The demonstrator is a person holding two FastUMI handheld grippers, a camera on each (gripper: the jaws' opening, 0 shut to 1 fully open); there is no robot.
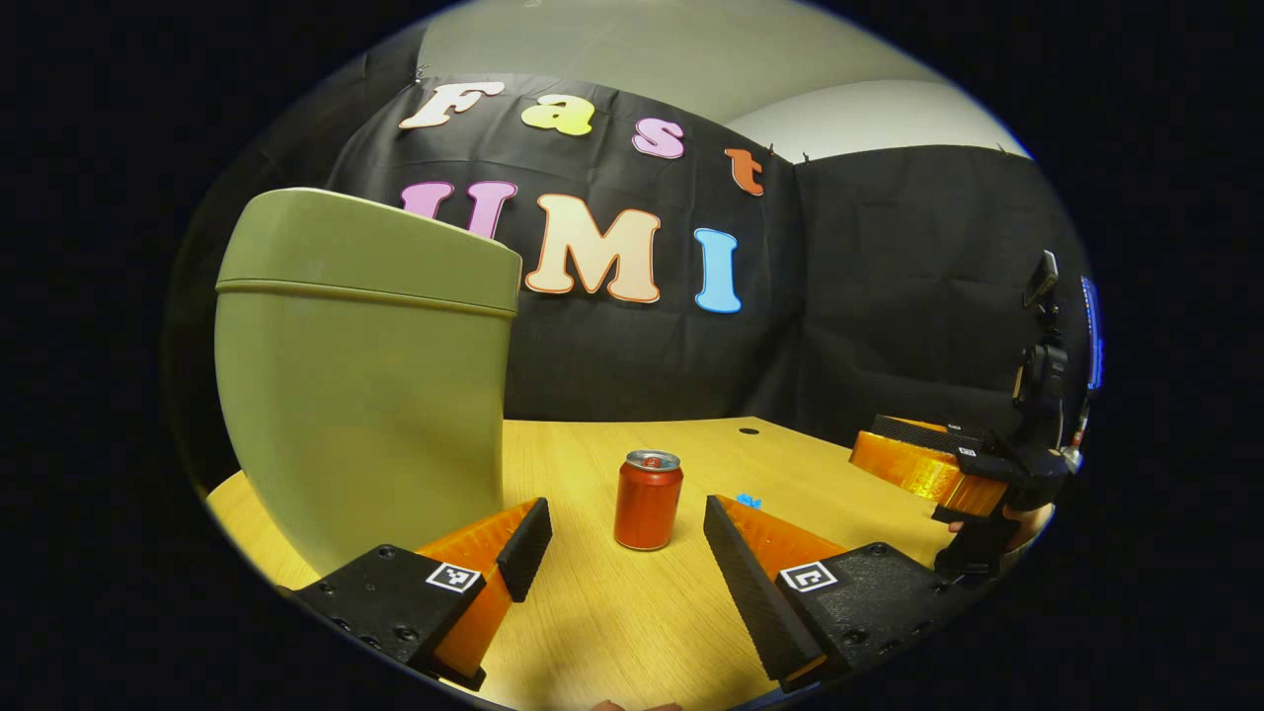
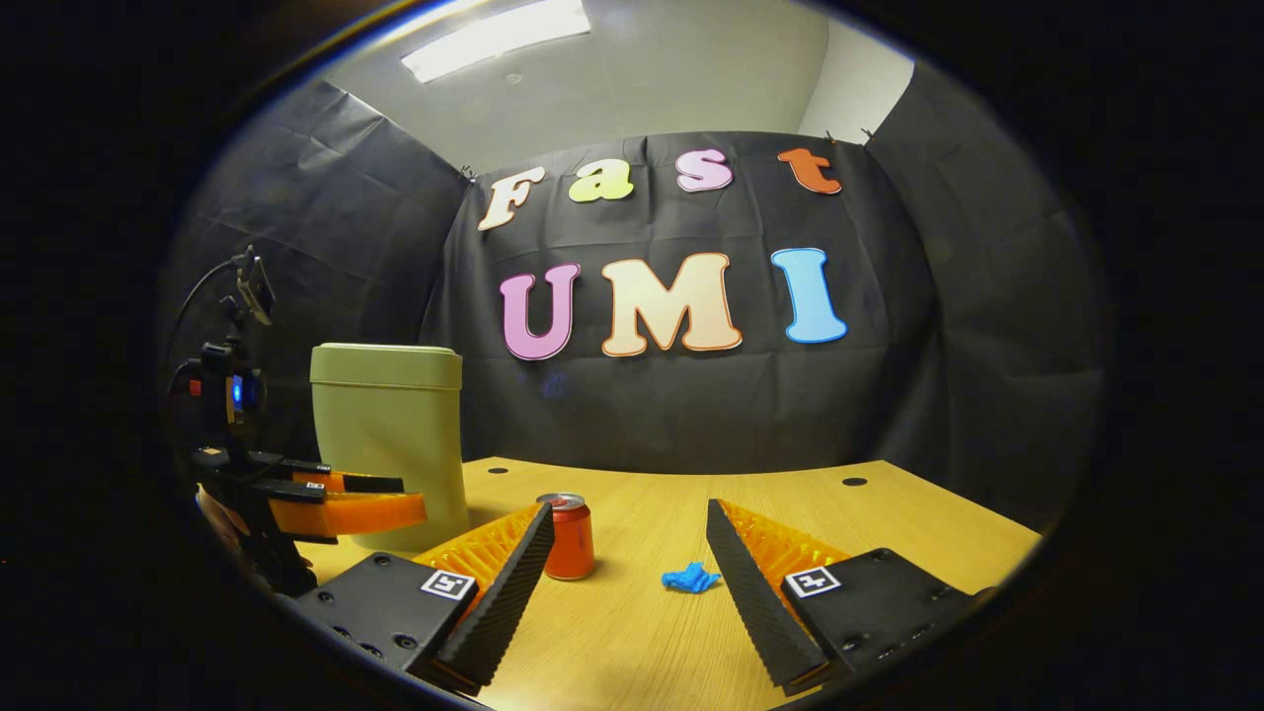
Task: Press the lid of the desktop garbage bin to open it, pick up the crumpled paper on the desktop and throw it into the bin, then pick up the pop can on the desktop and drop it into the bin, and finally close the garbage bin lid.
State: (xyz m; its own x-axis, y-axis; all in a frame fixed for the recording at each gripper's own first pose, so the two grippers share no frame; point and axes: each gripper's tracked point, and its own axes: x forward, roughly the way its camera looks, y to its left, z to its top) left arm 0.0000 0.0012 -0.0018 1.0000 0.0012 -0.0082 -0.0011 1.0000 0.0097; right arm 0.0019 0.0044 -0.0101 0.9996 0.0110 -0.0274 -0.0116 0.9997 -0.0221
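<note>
1. Left gripper [image 1: 627, 553] hovers low over the table [image 1: 612, 632], fingers spread wide and holding nothing, the pop can [image 1: 648, 500] upright just ahead between them.
2. Right gripper [image 2: 624, 583], fingers also apart and empty, faces the crumpled paper [image 2: 690, 577] lying on the wood.
3. The left gripper view puts the garbage bin [image 1: 365, 375] close up at left, lid down.
4. The right gripper view sets the can beside the bin, paper to its right.
</note>
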